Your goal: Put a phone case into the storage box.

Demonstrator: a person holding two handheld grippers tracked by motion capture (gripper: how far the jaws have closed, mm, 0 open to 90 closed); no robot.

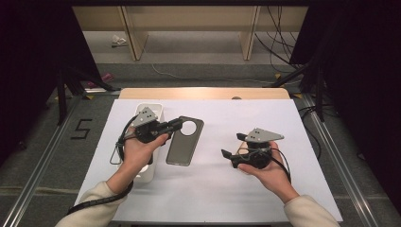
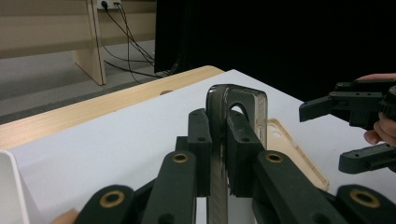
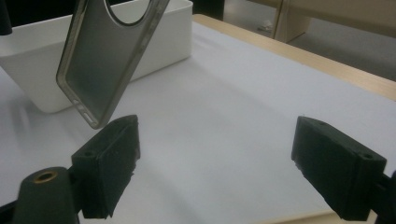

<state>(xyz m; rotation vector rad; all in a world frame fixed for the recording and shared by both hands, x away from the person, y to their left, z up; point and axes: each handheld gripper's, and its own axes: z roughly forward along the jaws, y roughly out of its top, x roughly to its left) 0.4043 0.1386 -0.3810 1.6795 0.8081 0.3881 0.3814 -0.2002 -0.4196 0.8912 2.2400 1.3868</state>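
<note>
Keeping the tabletop (image 1: 213, 189) clear beneath, the case (image 1: 185, 141) is best carried level toward the white bin (image 1: 158, 109) just beside it. The case is held off the surface, clamped by its edge in the left hand-held gripper (image 1: 176, 124). The right hand-held gripper (image 1: 233, 146) is released, nothing between its jaws, and should be kept apart.

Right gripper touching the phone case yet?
Apart. In the right gripper view, the right gripper has its jaws wide open with bare white table between them, and the phone case hangs clear beyond them, clamped in the left gripper.
</note>
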